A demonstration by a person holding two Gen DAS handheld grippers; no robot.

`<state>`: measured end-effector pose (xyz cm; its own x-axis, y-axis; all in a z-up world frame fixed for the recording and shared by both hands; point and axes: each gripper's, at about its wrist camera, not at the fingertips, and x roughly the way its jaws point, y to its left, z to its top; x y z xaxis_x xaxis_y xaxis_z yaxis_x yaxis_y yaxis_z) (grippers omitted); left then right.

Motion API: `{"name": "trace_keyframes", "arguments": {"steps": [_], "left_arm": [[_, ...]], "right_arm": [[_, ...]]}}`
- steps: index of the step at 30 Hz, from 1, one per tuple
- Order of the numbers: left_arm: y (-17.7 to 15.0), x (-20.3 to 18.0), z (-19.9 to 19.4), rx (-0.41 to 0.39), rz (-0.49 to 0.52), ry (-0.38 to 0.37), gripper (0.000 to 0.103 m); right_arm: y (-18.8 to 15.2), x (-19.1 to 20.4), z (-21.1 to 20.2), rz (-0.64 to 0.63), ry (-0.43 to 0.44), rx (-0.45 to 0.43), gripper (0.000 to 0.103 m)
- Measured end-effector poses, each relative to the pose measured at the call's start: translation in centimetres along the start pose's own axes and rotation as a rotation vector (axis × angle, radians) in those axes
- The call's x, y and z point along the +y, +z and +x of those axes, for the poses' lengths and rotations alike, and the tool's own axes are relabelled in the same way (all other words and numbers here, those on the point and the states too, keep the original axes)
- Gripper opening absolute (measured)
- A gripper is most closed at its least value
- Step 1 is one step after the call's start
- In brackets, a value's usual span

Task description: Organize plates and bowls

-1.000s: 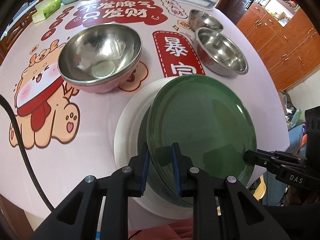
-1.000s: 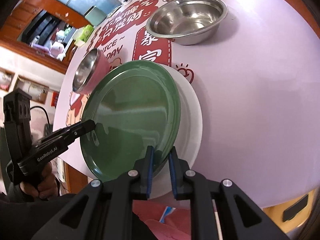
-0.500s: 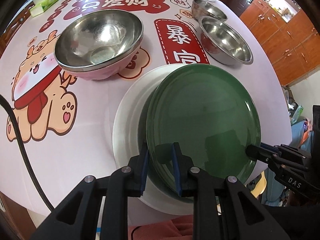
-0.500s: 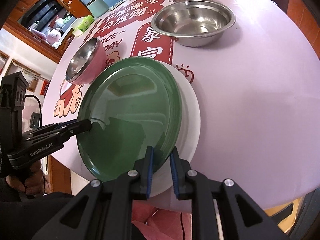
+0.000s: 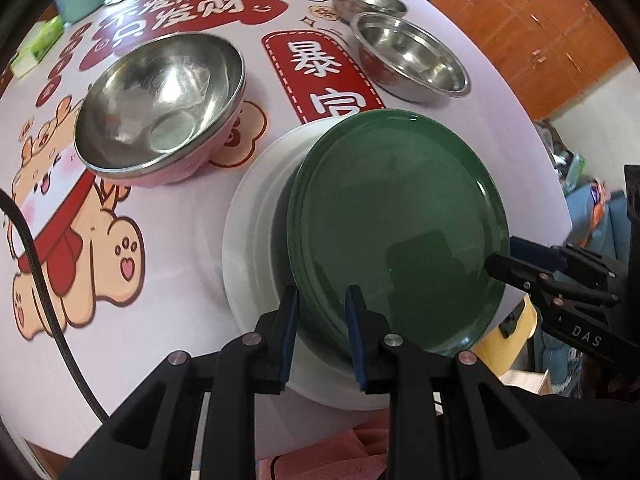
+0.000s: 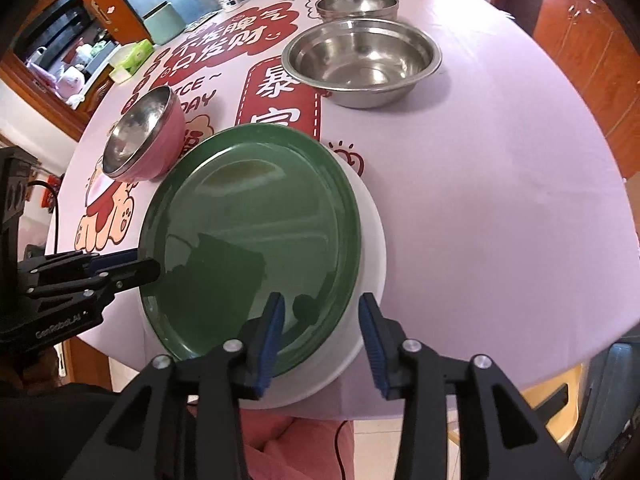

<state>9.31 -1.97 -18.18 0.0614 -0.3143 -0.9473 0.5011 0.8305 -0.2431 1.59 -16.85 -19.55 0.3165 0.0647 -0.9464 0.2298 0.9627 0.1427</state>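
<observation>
Green plate (image 5: 396, 224) sits on the white plate (image 5: 256, 240) near the counter (image 6: 480, 200) edge, shifted toward the right tongs' side. Left tongs (image 5: 322, 316) narrow; jaws have just eased slightly, near rim between them, pads look just clear of it. Right tongs (image 6: 322, 328) have just been opening, now wide, straddling both rims on the opposite side without pressing. Both sets sit at the rim, so either is equally close. Pink bowl (image 5: 160, 108) nearer left, steel bowls (image 6: 360, 60) nearer right
</observation>
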Motion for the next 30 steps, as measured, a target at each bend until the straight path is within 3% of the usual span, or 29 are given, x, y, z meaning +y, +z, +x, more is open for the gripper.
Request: {"name": "trace_keyframes", "arguments": {"steps": [12, 19, 22, 30], "left_arm": [[0.6, 0.2, -3.3, -0.071, 0.081, -0.061, 0.028], [0.6, -0.3, -5.1, -0.133, 0.103, -0.089, 0.032], [1.0, -0.7, -5.7, -0.167, 0.105, -0.087, 0.045], [2.4, -3.2, -7.3, -0.268, 0.07, -0.027, 0.062]], "right_arm": [[-1.3, 1.1, -2.4, 0.071, -0.102, -0.085, 0.053], [-2.0, 1.5, -3.6, 0.075, -0.113, -0.131, 0.057], [-1.7, 1.3, -4.2, 0.057, -0.117, -0.171, 0.057], [0.4, -1.0, -5.5, -0.009, -0.085, -0.246, 0.057]]}}
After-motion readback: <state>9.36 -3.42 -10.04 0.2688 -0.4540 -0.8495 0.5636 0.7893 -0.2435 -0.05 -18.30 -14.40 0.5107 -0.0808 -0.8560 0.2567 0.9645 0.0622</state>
